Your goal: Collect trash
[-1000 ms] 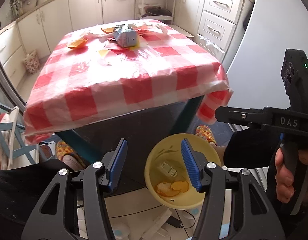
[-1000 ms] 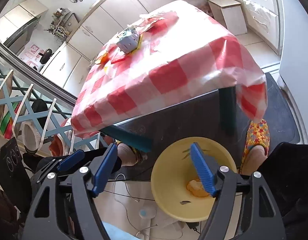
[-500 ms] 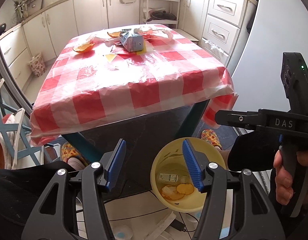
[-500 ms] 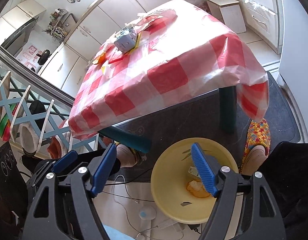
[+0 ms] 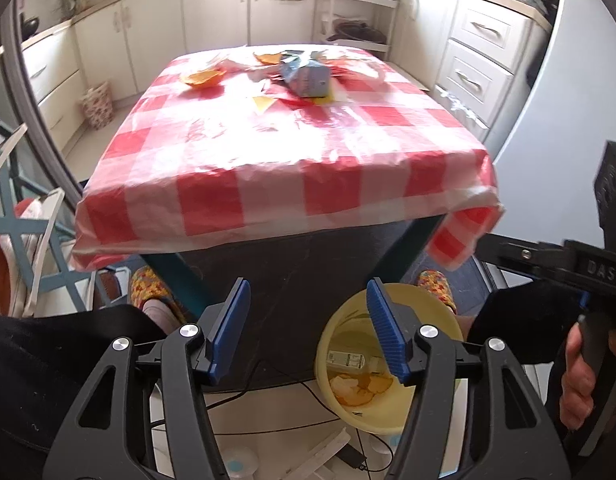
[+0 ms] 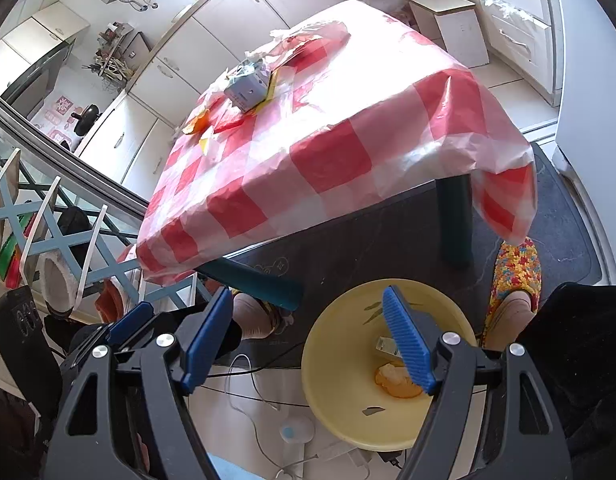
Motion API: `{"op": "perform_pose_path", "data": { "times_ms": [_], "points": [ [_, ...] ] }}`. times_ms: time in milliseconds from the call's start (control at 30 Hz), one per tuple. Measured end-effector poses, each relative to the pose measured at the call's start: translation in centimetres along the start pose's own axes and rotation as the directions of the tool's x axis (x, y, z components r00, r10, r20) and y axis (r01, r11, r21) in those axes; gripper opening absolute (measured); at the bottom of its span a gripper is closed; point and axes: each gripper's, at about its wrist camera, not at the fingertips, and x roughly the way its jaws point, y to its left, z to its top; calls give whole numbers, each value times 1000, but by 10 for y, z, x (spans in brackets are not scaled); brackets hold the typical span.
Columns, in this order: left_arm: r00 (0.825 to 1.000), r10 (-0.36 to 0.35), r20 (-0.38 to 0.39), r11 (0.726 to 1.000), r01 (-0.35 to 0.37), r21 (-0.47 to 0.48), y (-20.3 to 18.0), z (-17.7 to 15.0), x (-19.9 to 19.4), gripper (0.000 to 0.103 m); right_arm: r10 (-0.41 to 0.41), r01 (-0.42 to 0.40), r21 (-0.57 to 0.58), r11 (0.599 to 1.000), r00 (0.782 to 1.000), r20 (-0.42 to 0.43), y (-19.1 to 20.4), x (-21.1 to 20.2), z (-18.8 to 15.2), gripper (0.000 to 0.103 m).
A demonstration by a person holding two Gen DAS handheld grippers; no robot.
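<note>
A yellow bin stands on the floor below the table's near edge and holds orange peels and a small carton; it also shows in the right wrist view. On the red-checked table lie a blue-grey milk carton, orange peels and scraps of wrapper. My left gripper is open and empty above the floor by the bin. My right gripper is open and empty over the bin.
White kitchen cabinets line the back and right walls. A blue-framed rack stands to the left. Cables and a power strip lie on the floor. My slippered feet are by the table legs.
Both grippers have risen and tilted up a little, so the table top fills more of the views. Both stay open and empty. The bin's contents have not moved.
</note>
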Motion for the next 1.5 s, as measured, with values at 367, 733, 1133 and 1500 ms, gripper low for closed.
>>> {"op": "perform_pose_path", "data": {
  "times_ms": [367,733,1133,1500],
  "points": [
    [1000,29,3,993,-29,-115,25,2,3,63,11,-10,-16,1000,1000,25,3,-3,1,74],
    [999,45,30,987,-40,-154,33,5,-2,67,8,-6,-39,999,999,42,7,-5,2,75],
    [995,57,87,979,-38,-201,41,8,-13,70,4,6,-126,992,997,82,28,-8,1,78],
    [994,52,99,977,-30,-212,43,12,-17,70,17,4,-214,977,996,92,61,-3,-2,79]
  ]
}}
